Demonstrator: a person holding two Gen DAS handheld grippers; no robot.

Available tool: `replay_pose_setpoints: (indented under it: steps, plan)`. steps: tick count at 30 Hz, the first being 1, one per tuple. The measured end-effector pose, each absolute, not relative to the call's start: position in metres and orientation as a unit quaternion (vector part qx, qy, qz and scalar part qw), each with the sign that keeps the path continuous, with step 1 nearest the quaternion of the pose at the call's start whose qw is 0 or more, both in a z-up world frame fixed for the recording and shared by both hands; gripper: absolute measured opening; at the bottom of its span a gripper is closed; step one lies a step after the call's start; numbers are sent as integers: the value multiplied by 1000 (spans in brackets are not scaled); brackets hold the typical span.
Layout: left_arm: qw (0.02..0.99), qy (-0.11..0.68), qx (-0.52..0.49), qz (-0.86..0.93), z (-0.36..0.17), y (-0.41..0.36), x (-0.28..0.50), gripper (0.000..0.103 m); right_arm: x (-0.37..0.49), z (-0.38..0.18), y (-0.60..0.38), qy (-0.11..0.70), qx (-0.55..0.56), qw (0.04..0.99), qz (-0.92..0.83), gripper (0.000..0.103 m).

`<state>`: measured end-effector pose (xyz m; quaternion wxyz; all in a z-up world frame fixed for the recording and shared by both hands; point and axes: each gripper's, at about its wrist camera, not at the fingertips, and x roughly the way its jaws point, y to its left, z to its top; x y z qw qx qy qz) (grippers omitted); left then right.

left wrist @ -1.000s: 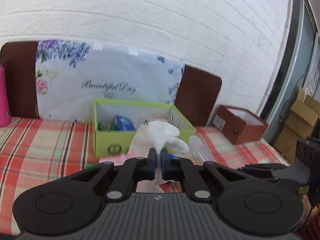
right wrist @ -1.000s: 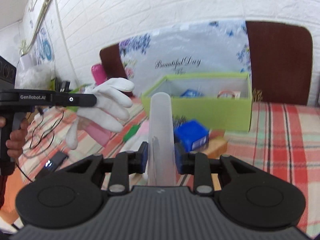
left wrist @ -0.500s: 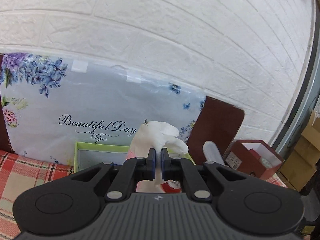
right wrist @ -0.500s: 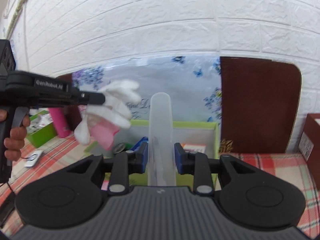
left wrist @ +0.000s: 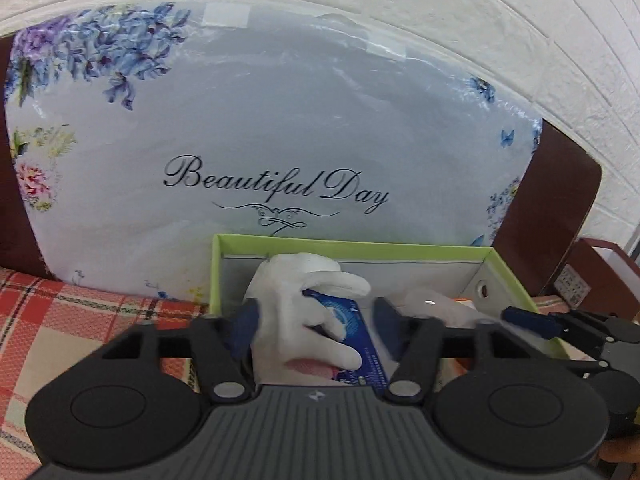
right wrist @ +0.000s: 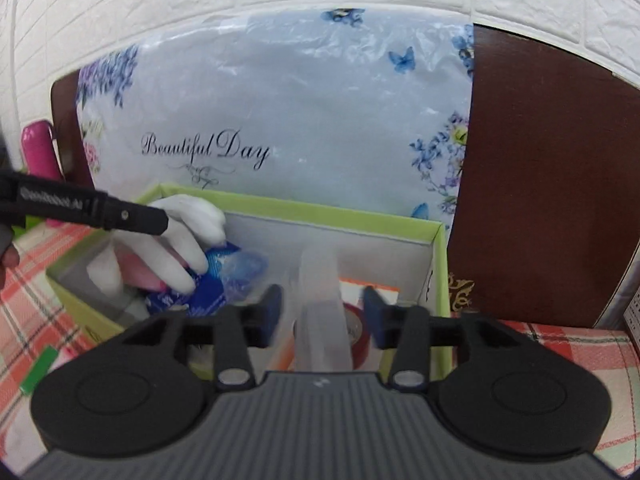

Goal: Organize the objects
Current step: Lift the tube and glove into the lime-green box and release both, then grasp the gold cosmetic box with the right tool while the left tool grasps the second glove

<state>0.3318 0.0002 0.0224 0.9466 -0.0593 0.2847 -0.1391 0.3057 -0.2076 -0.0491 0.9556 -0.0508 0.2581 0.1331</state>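
Behind green box (right wrist: 436, 280), floral bag (left wrist: 280, 128), perhaps plastic, against white brick wall (left wrist: 520, 20).

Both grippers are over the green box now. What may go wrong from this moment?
The left gripper is opening around the white glove; its fingers lie over the blue packet and may hang over the green box edge. The right gripper is opening too: the clear tube may tip onto the tape roll.

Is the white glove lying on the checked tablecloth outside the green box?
No, the white glove is inside the green box, resting on a blue packet.
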Motion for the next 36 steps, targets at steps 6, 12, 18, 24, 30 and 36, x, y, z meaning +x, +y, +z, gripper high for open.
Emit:
replay_pose_setpoints:
  steps: [6, 12, 18, 24, 30, 36]
  plan:
    - [953, 264, -58, -136, 27, 8, 318, 81, 282, -51, -210, 238, -59, 962, 123, 93]
    - [955, 256, -62, -134, 47, 4, 288, 82, 247, -27, -219, 218, -31, 968, 119, 103]
    - [951, 277, -53, -126, 63, -2, 235, 83, 196, -9, -228, 196, 7, 972, 127, 103]
    - [950, 273, -75, -134, 56, -1, 177, 83, 139, -13, -233, 190, 24, 973, 132, 103]
    - [943, 294, -83, -129, 29, 0, 133, 83, 100, -36, -241, 221, 49, 967, 120, 103]
    - [932, 327, -96, -121, 1, 7, 107, 83, 72, -61, -244, 256, 56, 960, 99, 103]
